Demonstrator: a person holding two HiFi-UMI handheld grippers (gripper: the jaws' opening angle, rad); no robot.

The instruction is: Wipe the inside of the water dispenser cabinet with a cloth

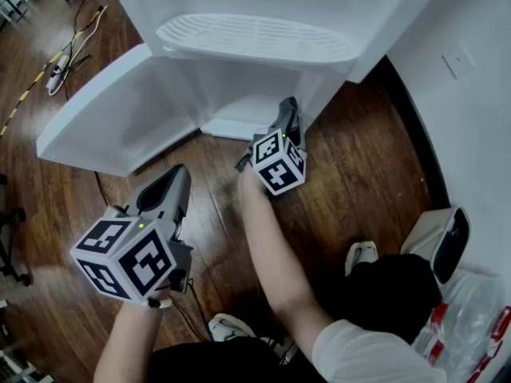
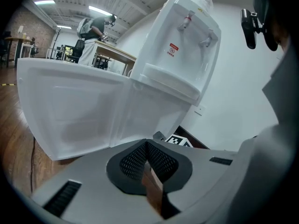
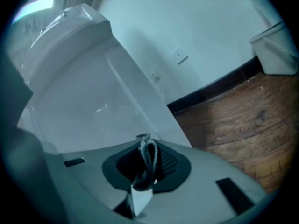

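One cloth [image 3: 148,158] pinched between right gripper [image 3: 144,143] fingers [image 3: 169,162], left gripper [image 2: 147,147] fingers together

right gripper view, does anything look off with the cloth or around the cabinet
The cloth is bunched into a thin twisted grey strand, pinched in the right gripper's shut jaws rather than spread flat for wiping. The cabinet door stands wide open. No spill or damage shows.

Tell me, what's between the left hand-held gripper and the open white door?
Just bare wooden floor. The head view shows that gap between the left hand-held gripper and the cabinet door.
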